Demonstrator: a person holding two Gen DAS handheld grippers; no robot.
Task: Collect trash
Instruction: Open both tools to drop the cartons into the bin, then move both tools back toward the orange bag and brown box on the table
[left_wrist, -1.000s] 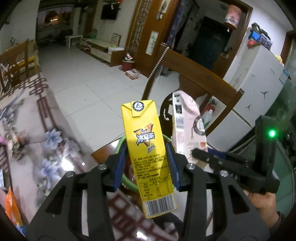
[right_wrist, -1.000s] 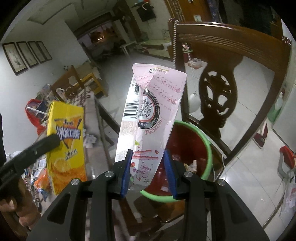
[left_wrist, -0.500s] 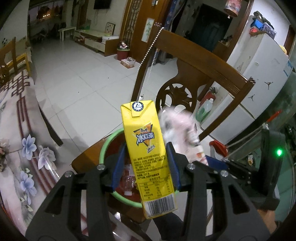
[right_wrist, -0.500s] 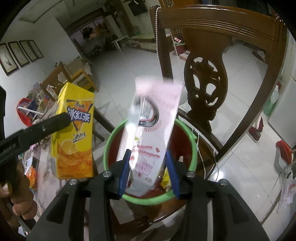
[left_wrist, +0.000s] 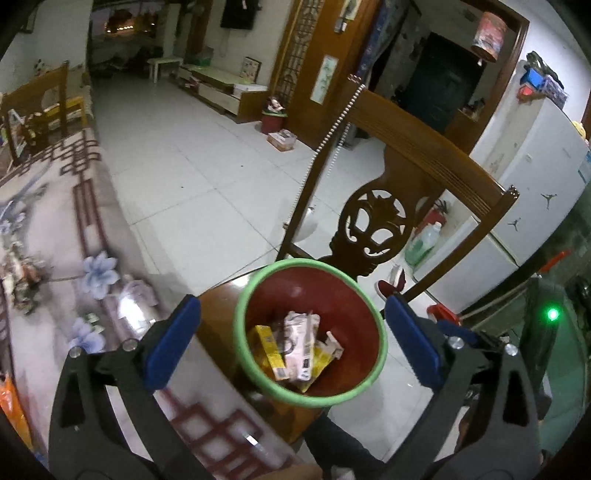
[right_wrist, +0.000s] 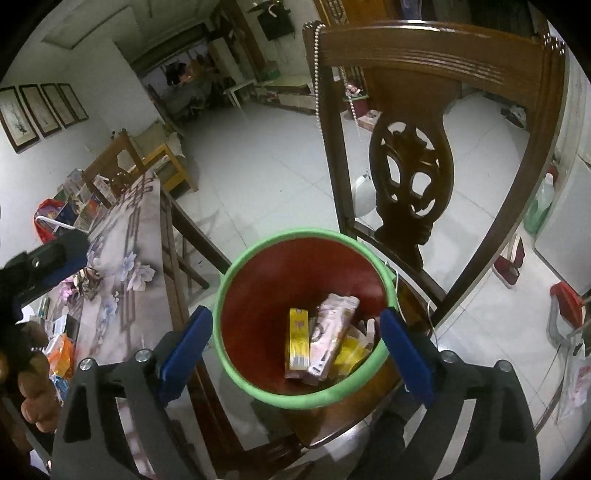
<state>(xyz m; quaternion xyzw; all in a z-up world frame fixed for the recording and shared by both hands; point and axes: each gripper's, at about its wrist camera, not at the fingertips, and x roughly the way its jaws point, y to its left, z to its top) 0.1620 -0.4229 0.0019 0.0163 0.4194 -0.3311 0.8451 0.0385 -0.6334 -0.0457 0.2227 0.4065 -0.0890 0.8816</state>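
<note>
A red bin with a green rim stands on a wooden chair seat. Inside it lie the yellow tea carton and the pink milk carton, on top of other yellow scraps. My left gripper hangs above the bin, its jaws opening wide, nothing between the blue pads. My right gripper also hovers over the bin, jaws opening, nothing between them. The left gripper's finger shows at the left edge of the right wrist view.
The carved wooden chair back rises just behind the bin. A table with a flowered cloth lies to the left, with orange packets on it. A white fridge stands at right; tiled floor beyond.
Both grippers opened and let go; the yellow carton and the pink carton dropped into the red bin. The left gripper shifted over the bin.
</note>
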